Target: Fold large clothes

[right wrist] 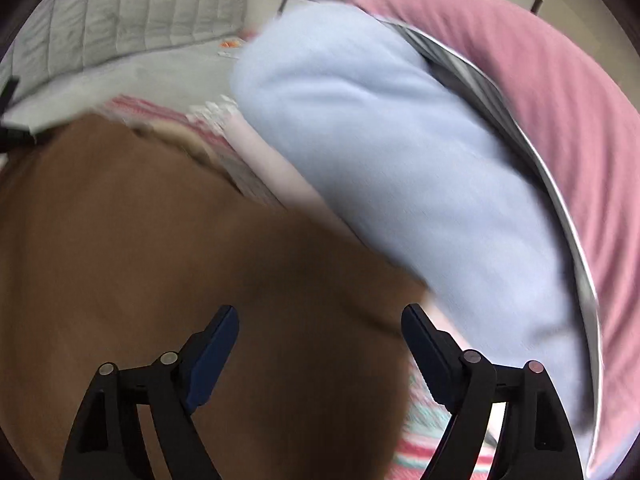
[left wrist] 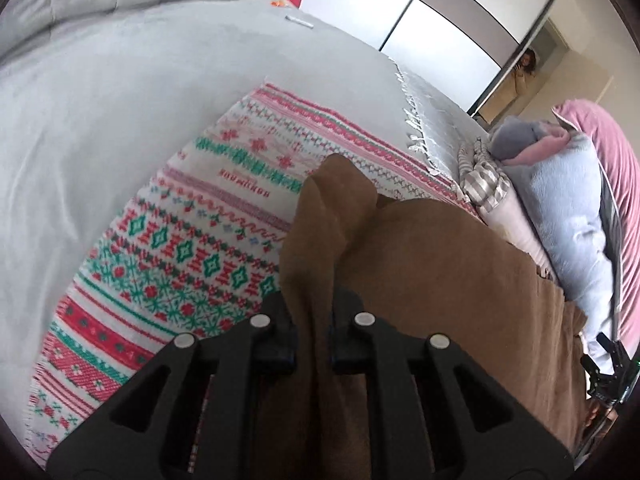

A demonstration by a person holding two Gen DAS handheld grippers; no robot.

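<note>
Soft, limp brown garment [left wrist: 420,264] on bed [left wrist: 120,128]: bunched fold pinched in closed left claw [left wrist: 314,344], right claw [right wrist: 320,344] open, empty; best gripped at edges.

Right gripper [right wrist: 320,356]: jaws spread wide, nothing between the pads. Brown garment [right wrist: 160,248]: beneath and ahead of the fingers. Pale blue fleece [right wrist: 380,152]: ahead-right. Pink bedding [right wrist: 560,100]: beyond, far right. View blurred.
</note>
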